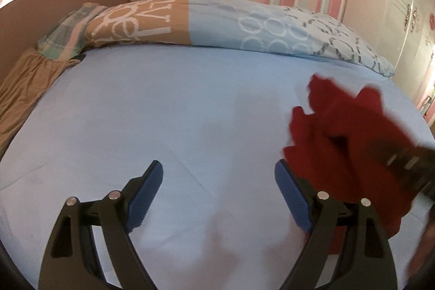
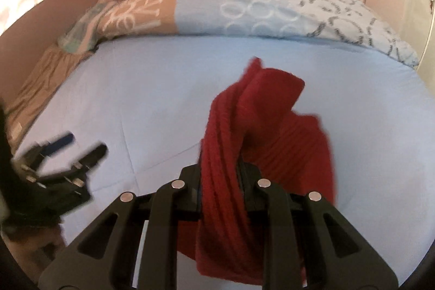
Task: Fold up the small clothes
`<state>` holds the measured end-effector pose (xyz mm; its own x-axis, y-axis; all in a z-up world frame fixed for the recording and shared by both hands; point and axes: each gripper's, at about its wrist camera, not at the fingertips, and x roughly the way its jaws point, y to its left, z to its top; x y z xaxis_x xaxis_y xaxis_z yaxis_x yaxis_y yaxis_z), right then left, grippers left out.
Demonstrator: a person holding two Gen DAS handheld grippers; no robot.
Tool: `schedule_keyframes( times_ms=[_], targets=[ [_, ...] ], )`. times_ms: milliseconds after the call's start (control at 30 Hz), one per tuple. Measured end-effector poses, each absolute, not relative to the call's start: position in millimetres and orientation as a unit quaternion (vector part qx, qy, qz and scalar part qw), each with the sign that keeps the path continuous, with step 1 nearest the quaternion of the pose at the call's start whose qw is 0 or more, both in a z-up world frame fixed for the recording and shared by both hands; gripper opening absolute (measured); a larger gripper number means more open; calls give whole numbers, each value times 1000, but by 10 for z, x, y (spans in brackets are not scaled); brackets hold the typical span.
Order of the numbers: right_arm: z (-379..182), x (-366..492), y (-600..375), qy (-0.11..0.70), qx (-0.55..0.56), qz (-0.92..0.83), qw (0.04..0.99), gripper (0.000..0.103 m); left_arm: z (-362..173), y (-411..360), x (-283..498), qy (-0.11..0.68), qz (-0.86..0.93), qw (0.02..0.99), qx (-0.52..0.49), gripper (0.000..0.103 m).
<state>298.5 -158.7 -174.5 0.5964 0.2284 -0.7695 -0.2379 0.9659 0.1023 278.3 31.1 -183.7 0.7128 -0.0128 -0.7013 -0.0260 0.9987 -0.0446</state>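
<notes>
Right gripper [image 2: 220,178] clamped on a bunched red knit garment [image 2: 261,132], lifted above the pale blue sheet [image 2: 136,99] at the bed's right side. Left gripper [image 1: 218,181] spread wide, empty, just left of the cloth. Long axis near-to-far; loose far end probably next.

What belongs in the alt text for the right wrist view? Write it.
The right gripper is clamped on a bunched red knit garment above a light blue bedsheet. The open left gripper shows blurred at left, a patterned duvet behind.
</notes>
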Motion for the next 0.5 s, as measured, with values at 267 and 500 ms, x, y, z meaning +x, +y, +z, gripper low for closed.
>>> schedule_keyframes(
  times_ms=[267, 500],
  targets=[
    [-1940, 2790, -1399, 417, 80, 214, 880, 56, -1876, 628, 2712, 393, 12, 918, -51, 85],
    [-1324, 2619, -2279, 336, 98, 137, 927, 74, -1723, 356, 2723, 387, -18, 919, -68, 86]
  ],
)
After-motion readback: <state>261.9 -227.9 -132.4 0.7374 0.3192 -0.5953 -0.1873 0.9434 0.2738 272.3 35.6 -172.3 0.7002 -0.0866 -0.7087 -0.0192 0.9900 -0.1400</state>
